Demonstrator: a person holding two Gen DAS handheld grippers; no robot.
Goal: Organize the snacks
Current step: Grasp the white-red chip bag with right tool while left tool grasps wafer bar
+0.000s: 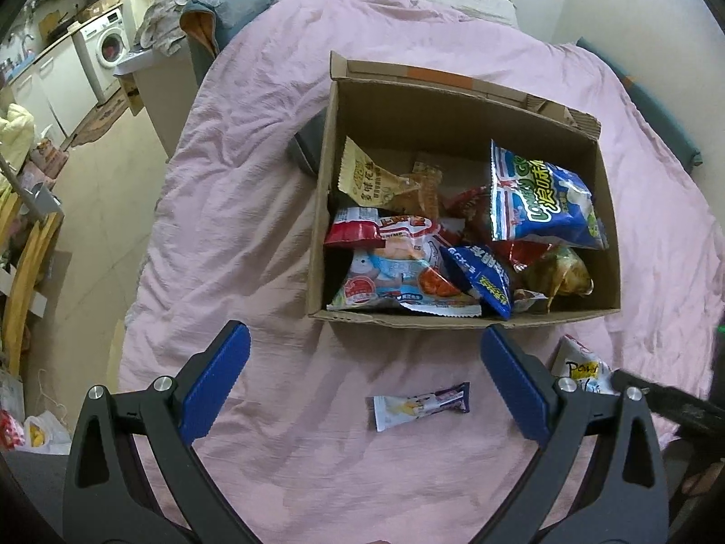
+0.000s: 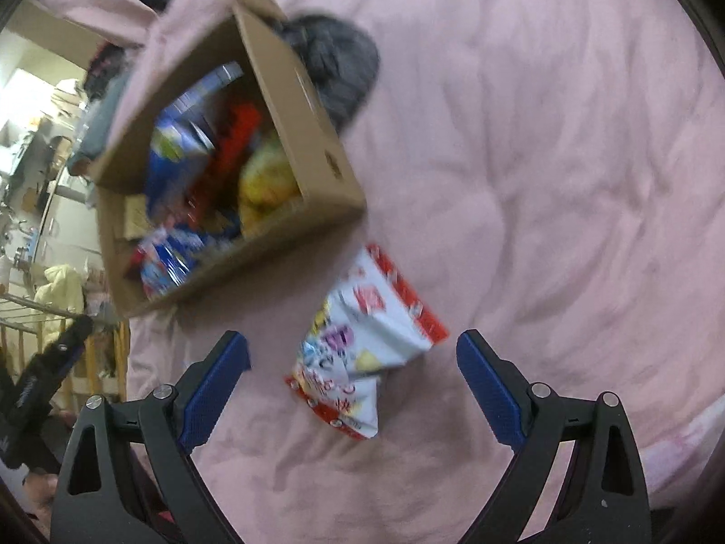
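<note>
A cardboard box (image 1: 453, 104) full of snack packets stands on a pink bedsheet (image 1: 253, 172); it also shows blurred in the right wrist view (image 2: 317, 136). My left gripper (image 1: 364, 353) is open and empty, just before the box's near edge. A small white and purple snack bar (image 1: 419, 405) lies on the sheet between its fingers. My right gripper (image 2: 353, 358) is open, with a white and red snack bag (image 2: 367, 340) lying on the sheet between its fingers, untouched. That bag's corner (image 1: 580, 365) shows at the right of the left wrist view.
A dark grey object (image 2: 340, 59) lies on the sheet against the box's side. The bed's left edge (image 1: 140, 272) drops to the floor, with a washing machine (image 1: 106, 38) and cabinets beyond. A wooden rack (image 2: 54, 326) stands at the left.
</note>
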